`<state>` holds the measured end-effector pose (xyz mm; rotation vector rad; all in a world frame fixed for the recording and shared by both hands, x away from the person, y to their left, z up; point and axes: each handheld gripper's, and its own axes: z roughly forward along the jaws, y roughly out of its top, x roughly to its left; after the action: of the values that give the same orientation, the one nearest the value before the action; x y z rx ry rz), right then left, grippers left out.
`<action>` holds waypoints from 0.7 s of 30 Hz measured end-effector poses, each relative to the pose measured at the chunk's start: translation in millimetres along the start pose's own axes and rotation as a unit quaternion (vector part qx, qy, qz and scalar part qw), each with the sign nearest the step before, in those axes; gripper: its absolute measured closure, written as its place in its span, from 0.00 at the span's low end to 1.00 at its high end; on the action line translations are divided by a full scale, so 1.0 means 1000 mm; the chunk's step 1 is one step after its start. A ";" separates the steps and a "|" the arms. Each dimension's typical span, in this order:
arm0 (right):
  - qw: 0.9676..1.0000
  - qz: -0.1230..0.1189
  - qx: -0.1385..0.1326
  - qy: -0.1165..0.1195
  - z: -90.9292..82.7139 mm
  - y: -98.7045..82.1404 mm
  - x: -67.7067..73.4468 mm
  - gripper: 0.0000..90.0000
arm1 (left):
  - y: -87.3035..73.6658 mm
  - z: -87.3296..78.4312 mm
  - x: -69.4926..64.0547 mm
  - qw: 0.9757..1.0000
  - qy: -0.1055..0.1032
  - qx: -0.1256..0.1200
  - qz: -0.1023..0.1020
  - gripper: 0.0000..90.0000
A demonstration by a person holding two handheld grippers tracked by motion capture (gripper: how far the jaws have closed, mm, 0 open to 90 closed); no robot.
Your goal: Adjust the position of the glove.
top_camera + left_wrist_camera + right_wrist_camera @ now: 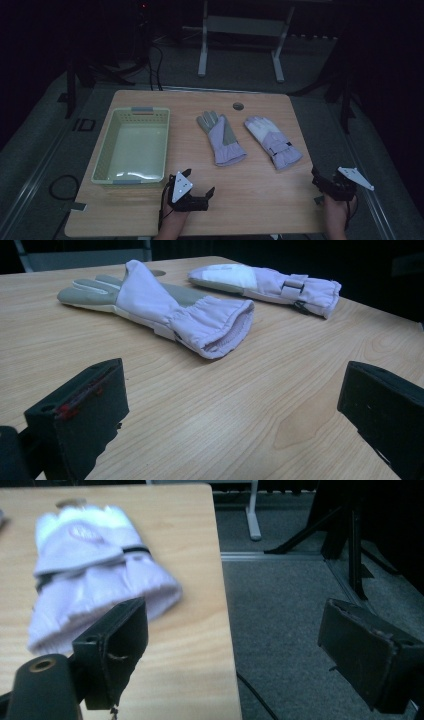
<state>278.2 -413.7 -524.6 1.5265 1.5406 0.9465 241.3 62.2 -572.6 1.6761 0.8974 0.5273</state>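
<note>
Lying flat on woodgrain table (250, 200): two padded lilac gloves (226, 139).

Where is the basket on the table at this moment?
In the high view, the pale basket sits on the left part of the table, left of the two purple gloves, beyond the left gripper.

A wooden tabletop (250, 200) fills the middle of the high view. On it, left of centre, sits a pale basket (131, 146); right of centre lie two lilac gloves (221, 137) (274, 141), side by side, apart.
</note>
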 end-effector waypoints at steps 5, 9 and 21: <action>1.000 0.001 -0.009 0.004 -0.004 0.017 -0.002 0.14 | 0.000 0.000 0.000 1.000 -0.001 0.001 0.001 0.00; 1.000 -0.002 -0.015 0.011 -0.005 0.026 -0.001 0.14 | 0.000 0.000 0.000 1.000 0.000 0.001 0.001 0.00; 0.998 -0.021 -0.006 0.052 0.009 0.050 0.020 0.14 | 0.000 0.000 0.000 1.000 -0.001 0.001 0.001 0.00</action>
<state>308.1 -393.1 -483.7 1.4520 1.6311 1.0240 241.5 62.4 -572.5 1.6792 0.8966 0.5262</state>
